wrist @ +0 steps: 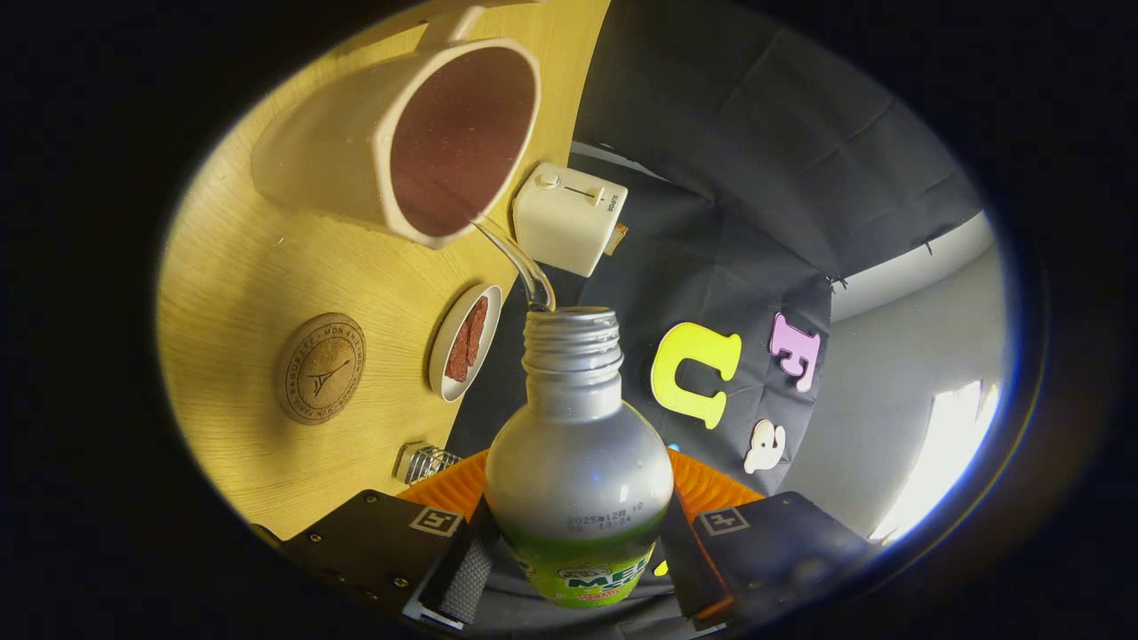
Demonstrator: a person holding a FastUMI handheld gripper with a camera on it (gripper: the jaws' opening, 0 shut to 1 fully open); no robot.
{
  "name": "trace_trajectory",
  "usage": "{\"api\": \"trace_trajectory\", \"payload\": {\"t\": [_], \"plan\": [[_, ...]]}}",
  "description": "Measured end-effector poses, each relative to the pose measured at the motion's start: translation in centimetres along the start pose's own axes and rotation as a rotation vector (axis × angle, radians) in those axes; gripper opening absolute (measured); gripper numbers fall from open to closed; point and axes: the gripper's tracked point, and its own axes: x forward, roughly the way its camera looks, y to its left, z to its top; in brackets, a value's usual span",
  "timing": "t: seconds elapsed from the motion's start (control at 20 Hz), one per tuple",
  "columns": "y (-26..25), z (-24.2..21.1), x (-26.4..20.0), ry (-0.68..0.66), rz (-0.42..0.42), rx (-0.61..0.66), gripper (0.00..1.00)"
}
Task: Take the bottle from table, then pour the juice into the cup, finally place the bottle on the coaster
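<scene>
Bottle [578, 462] was clamped between both fingers of the gripper [576, 569], cap off, tipped so its open neck pointed toward 12 o'clock. A thin clear stream [520, 262] ran from the mouth up to the rim of the beige cup [356, 151] at about 11, and the cup's inside looked reddish-brown. Coaster [320, 367] sat on the wooden table [231, 293] at roughly 9. A small plate [462, 342] with something red lay near the neck, and a white toaster [569, 218] stood just past the cup.
</scene>
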Motion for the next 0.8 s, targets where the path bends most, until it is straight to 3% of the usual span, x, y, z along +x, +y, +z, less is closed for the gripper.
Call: {"api": "trace_trajectory", "payload": {"t": [0.8], "plan": [[-2.9,-0.2,0.2,-0.012,-0.040,-0.127,0.81]]}}
